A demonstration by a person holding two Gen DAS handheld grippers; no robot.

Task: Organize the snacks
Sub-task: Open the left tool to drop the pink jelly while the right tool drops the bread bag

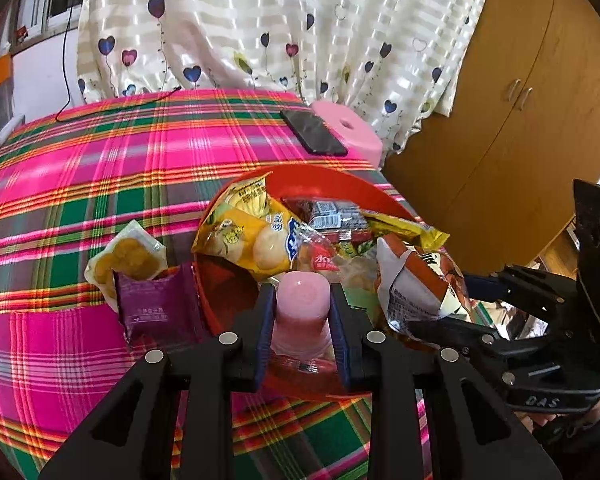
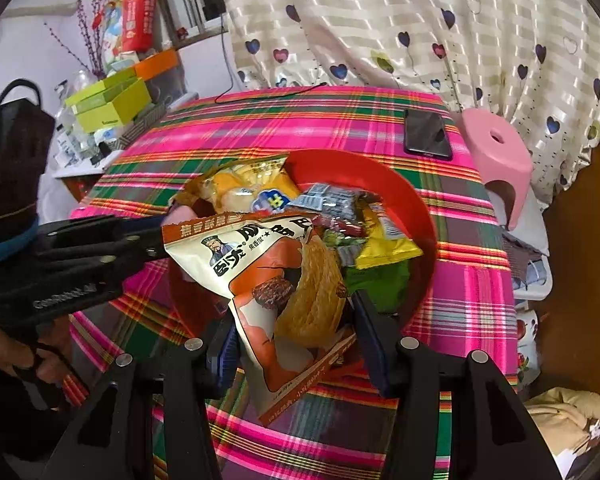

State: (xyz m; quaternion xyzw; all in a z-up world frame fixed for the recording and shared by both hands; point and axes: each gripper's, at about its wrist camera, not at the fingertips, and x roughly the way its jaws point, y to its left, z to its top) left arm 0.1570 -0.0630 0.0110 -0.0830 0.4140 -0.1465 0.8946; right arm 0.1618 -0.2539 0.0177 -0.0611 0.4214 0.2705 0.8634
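hidden: red bowl (image 2: 416, 216) floor under snacks | pink bottle (image 1: 300, 312) base

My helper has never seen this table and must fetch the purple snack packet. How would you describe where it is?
Find the red bowl on the plaid tablecloth. Just outside its left rim, in the left wrist view, lies the purple packet, overlapping a clear pack of yellow biscuits. It is the only purple wrapper, and sits outside the bowl.

1 red bowl (image 1: 340, 178), 1 phone (image 1: 314, 132), 1 pink stool (image 2: 500, 148), 2 pkts outside bowl.
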